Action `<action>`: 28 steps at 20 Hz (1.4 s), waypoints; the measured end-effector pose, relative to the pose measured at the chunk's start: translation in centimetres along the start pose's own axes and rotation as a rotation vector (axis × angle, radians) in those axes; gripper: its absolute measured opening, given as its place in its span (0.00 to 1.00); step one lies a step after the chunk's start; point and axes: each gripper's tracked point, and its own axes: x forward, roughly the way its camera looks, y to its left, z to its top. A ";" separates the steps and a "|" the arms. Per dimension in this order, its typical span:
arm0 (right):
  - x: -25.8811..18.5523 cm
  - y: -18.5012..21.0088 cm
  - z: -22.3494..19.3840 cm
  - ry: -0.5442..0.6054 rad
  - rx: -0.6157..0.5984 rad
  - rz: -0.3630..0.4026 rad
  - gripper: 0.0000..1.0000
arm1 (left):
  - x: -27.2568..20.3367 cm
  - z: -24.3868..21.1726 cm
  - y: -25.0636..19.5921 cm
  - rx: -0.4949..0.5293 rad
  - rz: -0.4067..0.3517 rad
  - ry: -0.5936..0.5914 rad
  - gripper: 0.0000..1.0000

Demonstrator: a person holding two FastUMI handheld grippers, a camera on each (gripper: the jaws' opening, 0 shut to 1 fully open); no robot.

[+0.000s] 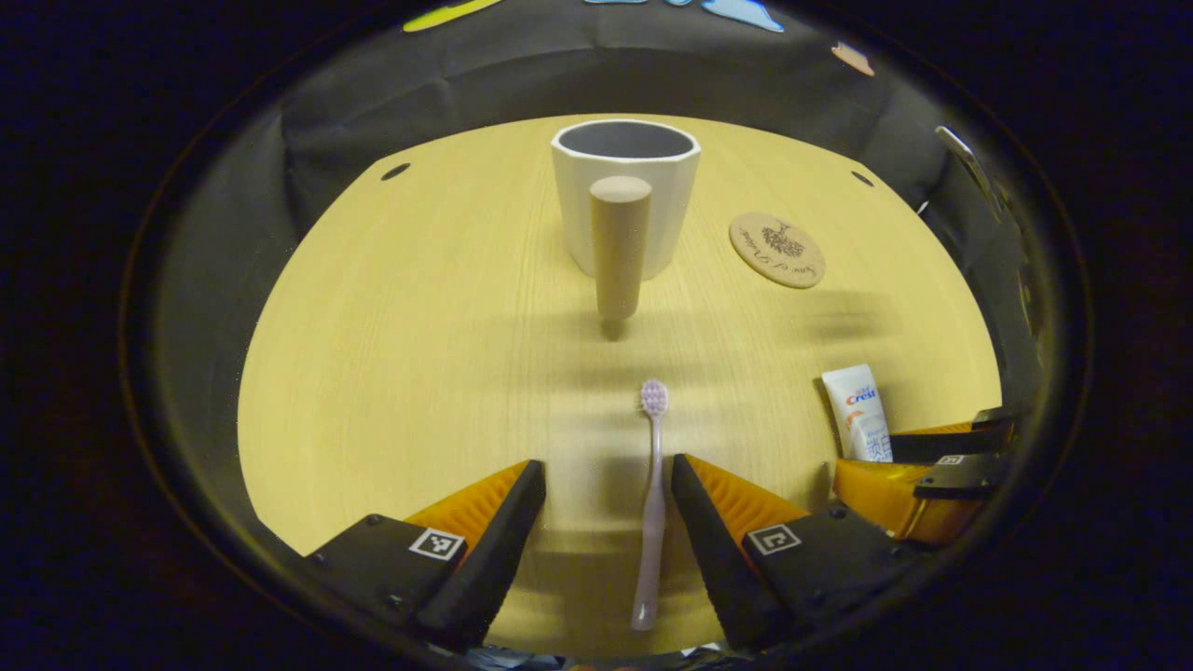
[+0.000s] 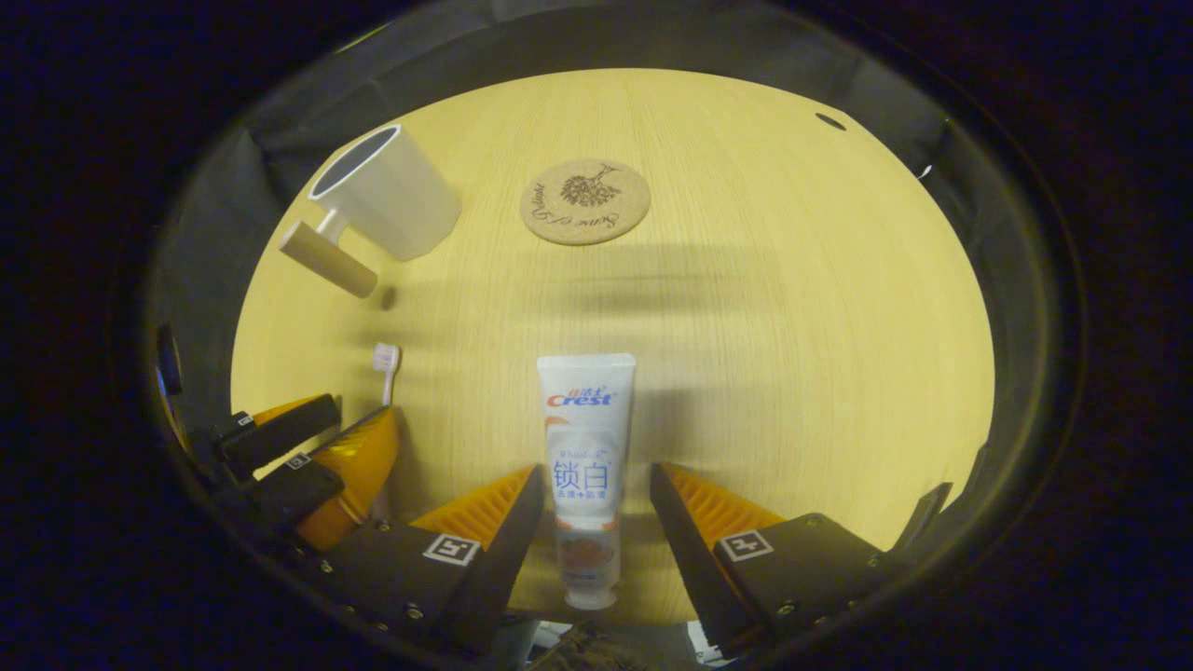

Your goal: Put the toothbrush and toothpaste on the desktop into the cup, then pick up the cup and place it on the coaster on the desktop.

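A pale purple toothbrush point(image 1: 654, 494) lies flat on the wooden desktop point(image 1: 419, 326), bristles pointing away, between the fingers of my left gripper point(image 1: 606, 471). That gripper is open, and the brush lies nearer its right finger. A white toothpaste tube point(image 2: 587, 447) lies cap towards me between the fingers of my right gripper point(image 2: 596, 471), also open. The white cup point(image 1: 624, 186) with a wooden handle stands upright farther back. A round cork coaster point(image 1: 776, 249) lies to its right. The right gripper view has the cup point(image 2: 387, 191), the coaster point(image 2: 584, 201) and the toothbrush head point(image 2: 386, 359).
The two grippers sit side by side at the near edge of the desktop: the right gripper point(image 1: 960, 457) beside the toothpaste point(image 1: 862, 410), the left gripper point(image 2: 298, 457) at lower left. Black cloth walls the table on the far side.
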 end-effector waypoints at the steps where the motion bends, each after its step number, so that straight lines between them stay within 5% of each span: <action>1: 0.0 0.0 -0.1 0.007 -0.011 -0.009 0.78 | 0.0 -0.1 0.0 0.000 0.001 0.004 0.88; 3: 0.0 -0.4 -0.5 0.021 -0.047 -0.041 0.78 | 0.0 -0.2 -0.2 0.011 -0.001 0.010 0.98; 7: -0.1 -0.8 -0.8 0.041 -0.064 -0.064 0.57 | 0.2 0.1 -0.7 0.044 -0.014 0.028 0.65; 8: 0.1 -0.6 -0.9 0.047 -0.068 -0.061 0.48 | 0.2 0.3 -0.7 0.045 -0.006 0.026 0.65; 10: -0.4 -0.8 -0.8 0.055 -0.050 -0.063 0.47 | 0.2 0.2 -0.7 0.033 0.002 0.035 0.29; 12: 0.1 -0.4 -0.8 0.060 -0.015 -0.052 0.28 | 0.2 0.4 -0.7 0.037 0.010 0.031 0.36; 13: 0.0 -0.4 -0.8 0.068 -0.015 -0.044 0.28 | 0.1 0.4 -0.6 0.038 0.009 0.037 0.07; 15: -1.0 -0.6 -0.3 0.047 0.002 -0.036 0.28 | 0.3 0.5 -0.7 0.044 0.009 0.037 0.08; 16: 0.1 -0.5 -0.9 0.070 0.011 -0.031 0.17 | 0.2 0.5 -0.6 0.043 0.005 0.037 0.13; 17: -0.3 -0.5 -0.6 0.061 0.018 -0.028 0.19 | 0.3 0.5 -0.6 0.034 -0.003 0.030 0.07; 28: 0.0 -0.5 -0.6 0.042 0.032 -0.008 0.17 | -4.2 3.5 -0.3 -0.096 -0.066 -0.066 0.07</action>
